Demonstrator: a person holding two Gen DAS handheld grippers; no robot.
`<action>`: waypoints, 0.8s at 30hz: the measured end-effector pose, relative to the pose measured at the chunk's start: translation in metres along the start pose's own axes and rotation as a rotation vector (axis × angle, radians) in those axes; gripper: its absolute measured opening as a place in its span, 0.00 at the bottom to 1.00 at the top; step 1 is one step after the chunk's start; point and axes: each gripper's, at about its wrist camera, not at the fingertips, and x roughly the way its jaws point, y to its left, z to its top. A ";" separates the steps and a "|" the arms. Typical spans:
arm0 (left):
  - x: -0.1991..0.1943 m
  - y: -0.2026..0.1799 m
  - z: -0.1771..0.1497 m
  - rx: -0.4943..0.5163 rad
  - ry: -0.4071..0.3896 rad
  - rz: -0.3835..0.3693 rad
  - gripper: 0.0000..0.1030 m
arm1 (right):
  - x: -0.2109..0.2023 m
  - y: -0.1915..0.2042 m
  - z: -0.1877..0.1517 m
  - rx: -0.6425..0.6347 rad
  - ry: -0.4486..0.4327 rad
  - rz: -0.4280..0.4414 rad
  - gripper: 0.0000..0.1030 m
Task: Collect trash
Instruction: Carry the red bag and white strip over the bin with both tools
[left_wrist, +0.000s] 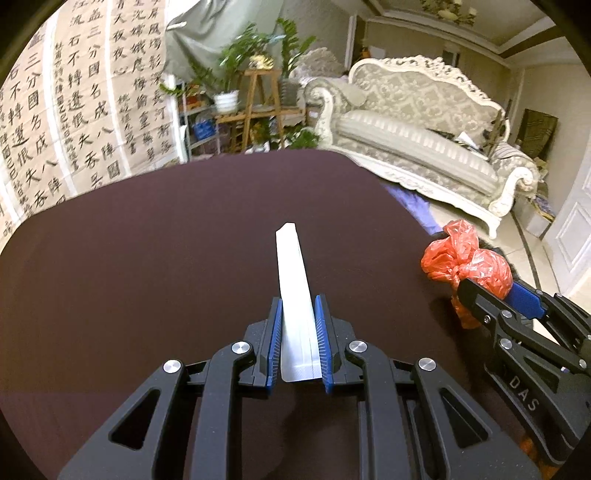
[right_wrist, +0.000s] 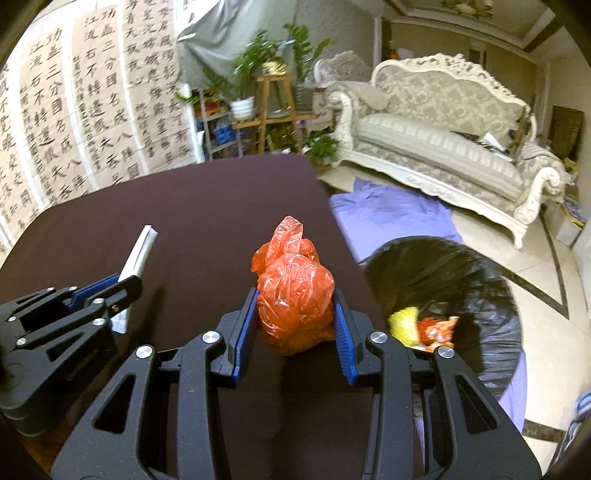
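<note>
My left gripper (left_wrist: 298, 301) is shut on a long white box (left_wrist: 293, 280) and holds it pointing forward above the dark brown table (left_wrist: 147, 240). The box also shows at the left of the right wrist view (right_wrist: 138, 254). My right gripper (right_wrist: 295, 295) is shut on a crumpled orange plastic bag (right_wrist: 293, 291) near the table's right edge. The bag shows in the left wrist view (left_wrist: 465, 262) too, held by the right gripper (left_wrist: 491, 291). A black trash bag (right_wrist: 443, 280) stands open on the floor to the right of the table, with yellow and orange trash (right_wrist: 421, 325) inside.
A purple cloth (right_wrist: 391, 214) lies on the floor beyond the trash bag. A cream ornate sofa (right_wrist: 443, 136) stands at the back right. A wooden plant stand (right_wrist: 273, 107) with potted plants and a calligraphy screen (right_wrist: 85, 110) stand behind the table.
</note>
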 end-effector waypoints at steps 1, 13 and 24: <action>-0.001 -0.005 0.002 0.008 -0.012 -0.006 0.18 | -0.002 -0.007 0.001 0.010 -0.010 -0.016 0.36; 0.003 -0.073 0.025 0.122 -0.084 -0.103 0.18 | -0.009 -0.084 0.004 0.091 -0.073 -0.218 0.36; 0.023 -0.133 0.034 0.214 -0.139 -0.155 0.18 | -0.005 -0.142 -0.001 0.174 -0.092 -0.298 0.36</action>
